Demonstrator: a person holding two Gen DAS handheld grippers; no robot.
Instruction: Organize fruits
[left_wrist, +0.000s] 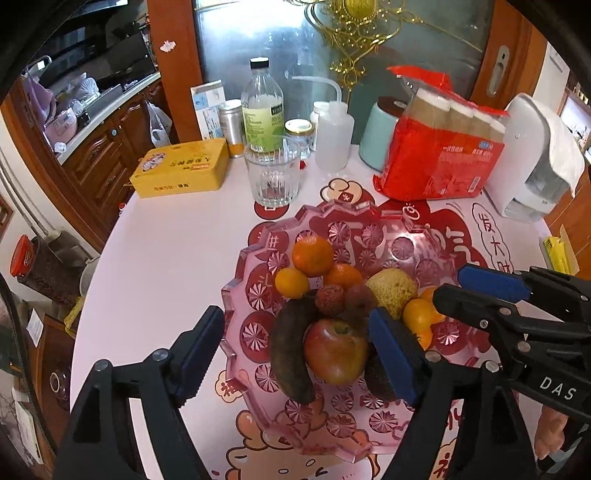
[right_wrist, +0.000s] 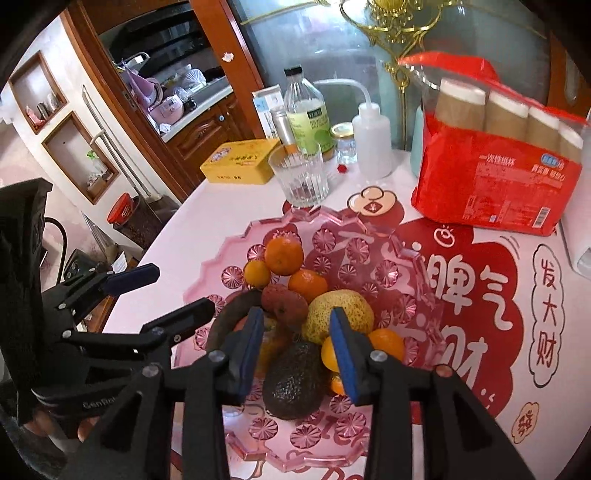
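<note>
right gripper (right_wrist: 297, 350) fingers partly hide the avocado (right_wrist: 295, 384) beneath.

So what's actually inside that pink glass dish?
The pink dish holds oranges, a pear, lychees, an apple, a dark banana and an avocado. Anything beneath the pile is hidden.

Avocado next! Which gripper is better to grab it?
Probably the right gripper: it is open, and the avocado on the pink tray sits between its fingers. The left gripper frames the apple.
</note>
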